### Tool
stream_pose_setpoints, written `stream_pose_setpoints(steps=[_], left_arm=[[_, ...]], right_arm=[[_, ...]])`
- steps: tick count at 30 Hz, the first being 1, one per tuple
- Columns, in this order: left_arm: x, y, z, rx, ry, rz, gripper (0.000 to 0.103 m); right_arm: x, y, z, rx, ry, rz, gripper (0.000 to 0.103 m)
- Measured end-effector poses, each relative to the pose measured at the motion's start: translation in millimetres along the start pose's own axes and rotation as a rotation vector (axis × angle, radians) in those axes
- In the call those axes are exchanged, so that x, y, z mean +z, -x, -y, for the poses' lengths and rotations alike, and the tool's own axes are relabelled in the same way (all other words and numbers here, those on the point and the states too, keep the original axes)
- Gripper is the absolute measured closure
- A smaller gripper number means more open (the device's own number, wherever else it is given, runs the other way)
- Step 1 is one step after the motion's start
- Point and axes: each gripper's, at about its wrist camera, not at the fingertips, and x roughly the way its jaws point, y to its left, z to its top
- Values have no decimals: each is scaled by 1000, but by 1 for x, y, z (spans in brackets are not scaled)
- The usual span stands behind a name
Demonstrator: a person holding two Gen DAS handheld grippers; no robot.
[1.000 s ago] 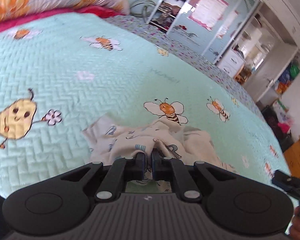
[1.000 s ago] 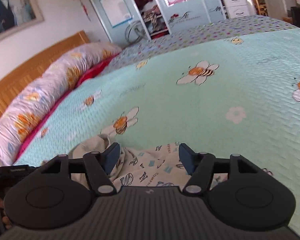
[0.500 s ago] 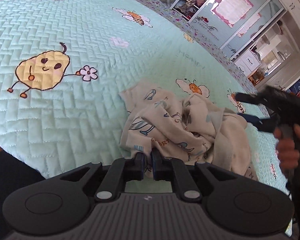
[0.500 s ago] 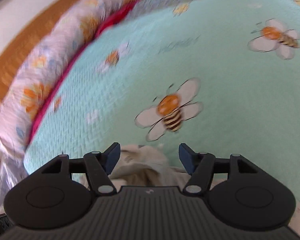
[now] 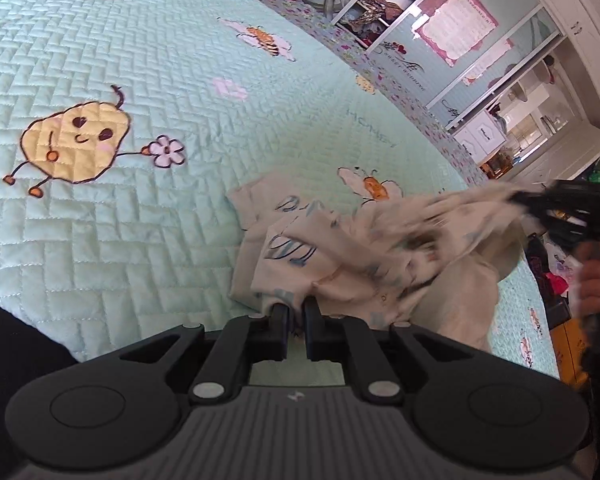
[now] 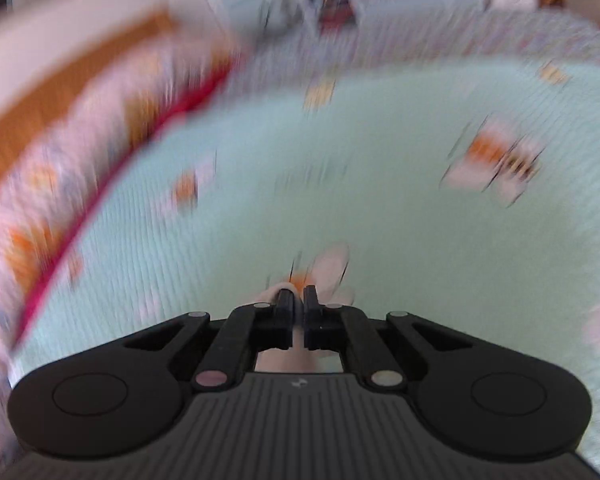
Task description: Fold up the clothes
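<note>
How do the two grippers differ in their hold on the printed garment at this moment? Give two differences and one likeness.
The left gripper pinches the garment low, near the green quilt; the right gripper has its part raised, pulling it up and sideways. The left gripper's view is sharp, the right gripper's badly blurred. Both have jaws shut on pale cloth.

The garment [image 5: 352,264] lies on the quilt [image 5: 148,240], its near edge between the left gripper [image 5: 296,310] fingers, its far right end lifted in the right gripper [image 5: 560,208], wardrobe [image 5: 452,40] behind.
</note>
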Motion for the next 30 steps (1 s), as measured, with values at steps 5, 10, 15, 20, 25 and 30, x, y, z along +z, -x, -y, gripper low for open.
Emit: stream_pose_setpoints(steps=[5, 10, 15, 20, 25, 30], left_arm=[[3, 2, 25, -50, -39, 17, 96], [-3, -4, 58, -99, -121, -13, 96], [-2, -19, 98, -137, -228, -34, 96], [4, -38, 139, -169, -330, -41, 96], [-1, -54, 152, -167, -341, -84, 96], [-6, -60, 147, -138, -355, -124, 96]], right_arm=[[-19, 131, 72, 26, -137, 284, 97], [-91, 155, 110, -99, -139, 152, 96], [-116, 169, 112, -93, -156, 198, 91], [-92, 149, 98, -52, -13, 181, 58], [-95, 62, 85, -199, 223, 75, 58], [-110, -2, 101, -405, 333, -32, 101]])
